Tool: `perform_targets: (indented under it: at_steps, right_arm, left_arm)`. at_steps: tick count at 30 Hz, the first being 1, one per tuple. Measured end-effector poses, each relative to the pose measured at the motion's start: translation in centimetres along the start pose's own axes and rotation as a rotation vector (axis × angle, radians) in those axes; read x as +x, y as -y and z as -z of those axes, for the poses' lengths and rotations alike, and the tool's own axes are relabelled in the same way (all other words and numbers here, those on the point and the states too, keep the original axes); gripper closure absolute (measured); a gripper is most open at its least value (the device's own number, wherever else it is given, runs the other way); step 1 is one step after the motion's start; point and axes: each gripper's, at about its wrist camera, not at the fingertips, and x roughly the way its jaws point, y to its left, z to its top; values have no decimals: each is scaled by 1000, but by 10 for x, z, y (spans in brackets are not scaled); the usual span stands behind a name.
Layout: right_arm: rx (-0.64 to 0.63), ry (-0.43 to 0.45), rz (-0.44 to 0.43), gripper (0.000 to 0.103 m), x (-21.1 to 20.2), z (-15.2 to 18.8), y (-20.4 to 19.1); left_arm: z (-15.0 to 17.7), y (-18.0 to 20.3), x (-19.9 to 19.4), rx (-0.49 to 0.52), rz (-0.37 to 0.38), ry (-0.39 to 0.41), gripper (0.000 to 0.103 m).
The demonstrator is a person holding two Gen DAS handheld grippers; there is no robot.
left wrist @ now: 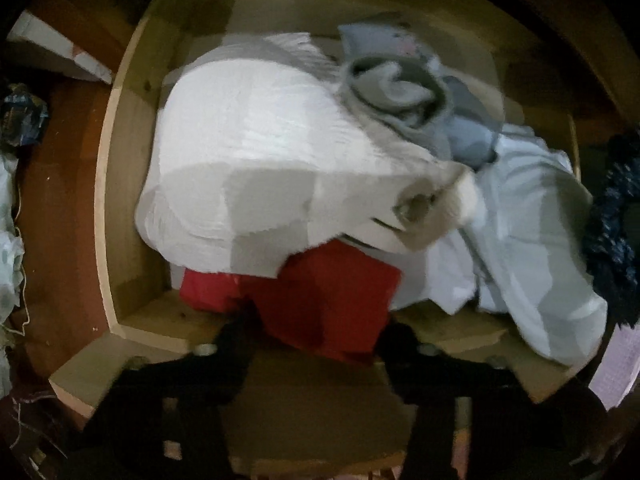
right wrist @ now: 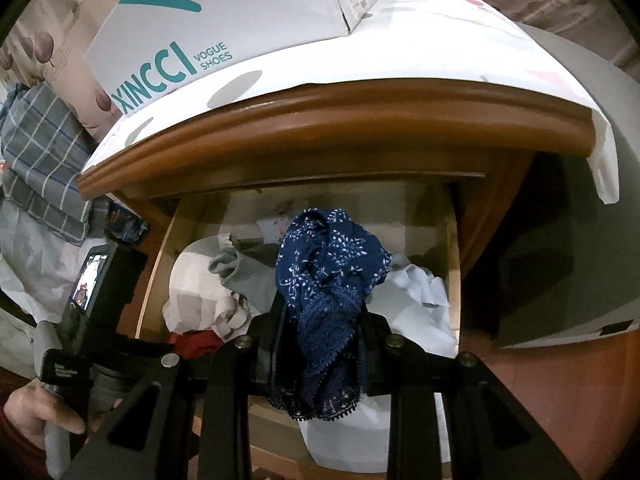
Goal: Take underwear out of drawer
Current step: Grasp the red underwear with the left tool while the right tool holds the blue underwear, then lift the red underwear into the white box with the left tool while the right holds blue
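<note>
Right wrist view: the right tongs (right wrist: 320, 320) are clamped on navy floral underwear (right wrist: 328, 280), lifted above the open drawer (right wrist: 160, 264). In the blurred left wrist view, the left tongs (left wrist: 316, 340) stand partly open astride a red garment (left wrist: 320, 300); whether their dark tips touch it is unclear.

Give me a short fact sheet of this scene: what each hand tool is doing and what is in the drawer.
place: open wooden drawer under a brown cabinet top
right tool: shut on dark blue patterned underwear, held above the drawer
left tool: pointing down into the drawer, a red garment between its fingers; grip unclear
other drawer contents: large white cloth, grey rolled garment, pale blue garment
on cabinet top: white shoe box on a spotted cover
</note>
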Motion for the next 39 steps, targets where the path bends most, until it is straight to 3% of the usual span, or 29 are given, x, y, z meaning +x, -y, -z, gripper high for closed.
perform_targets:
  at_steps: [1, 4, 19, 26, 34, 39]
  right_arm:
    - [1, 0, 3, 78, 0, 0, 0]
    - [-1, -8, 24, 78, 1, 1, 1]
    - [-18, 6, 81, 78, 1, 3, 0]
    - [-13, 4, 85, 78, 0, 4, 1]
    - [-36, -8, 130, 78, -1, 4, 1]
    - [-45, 5, 179, 78, -3, 4, 1]
  left_arm:
    - [2, 1, -3, 6, -8, 6, 64]
    - [6, 0, -13, 10, -1, 20, 71]
    - [47, -12, -83, 29, 171, 176, 78]
    - [55, -16, -112, 23, 218, 249, 79]
    - [69, -6, -171, 111, 130, 438, 79]
    - [74, -14, -212, 113, 101, 549, 79]
